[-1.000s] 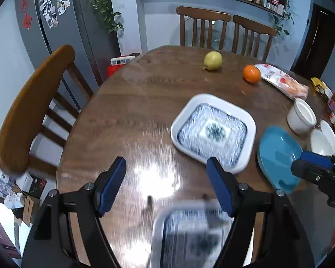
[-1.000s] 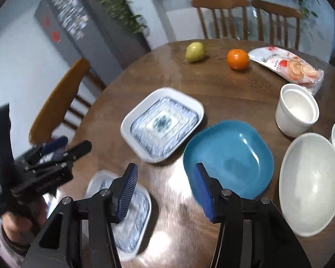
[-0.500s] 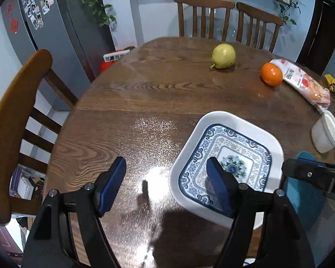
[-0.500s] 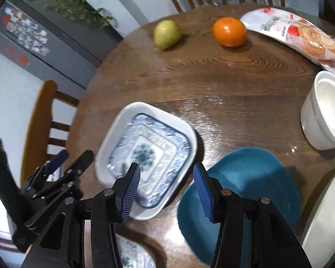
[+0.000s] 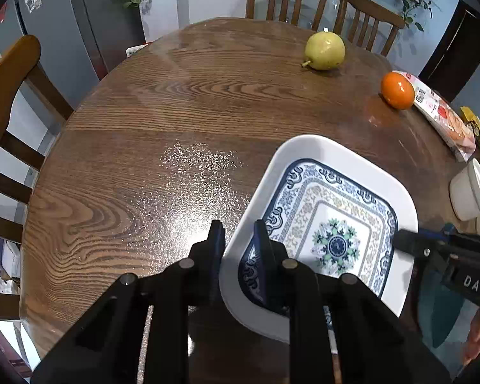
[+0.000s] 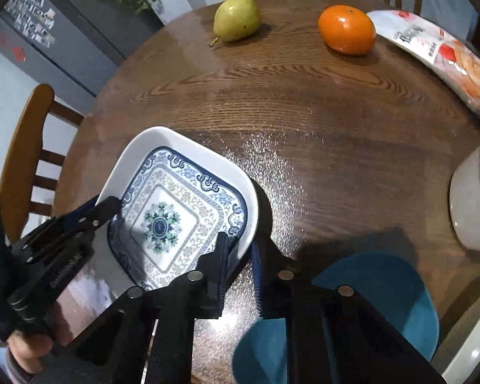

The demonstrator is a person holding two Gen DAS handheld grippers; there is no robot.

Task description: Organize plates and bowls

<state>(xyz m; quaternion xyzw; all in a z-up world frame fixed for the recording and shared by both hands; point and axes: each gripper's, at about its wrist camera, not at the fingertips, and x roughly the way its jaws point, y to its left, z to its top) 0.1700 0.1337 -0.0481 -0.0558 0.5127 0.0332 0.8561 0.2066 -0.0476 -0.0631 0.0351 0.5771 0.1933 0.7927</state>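
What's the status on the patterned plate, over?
Left gripper and right gripper shut on opposite rims of patterned plate. Blue plate close beside it; pear, orange far off.

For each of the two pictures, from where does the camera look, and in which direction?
Left wrist: behind the left gripper, facing across the table; it clamps the patterned plate.
Right wrist: behind the right gripper, clamping that plate's opposite rim; the person's hand shows.
Shared: plate, pear, orange.
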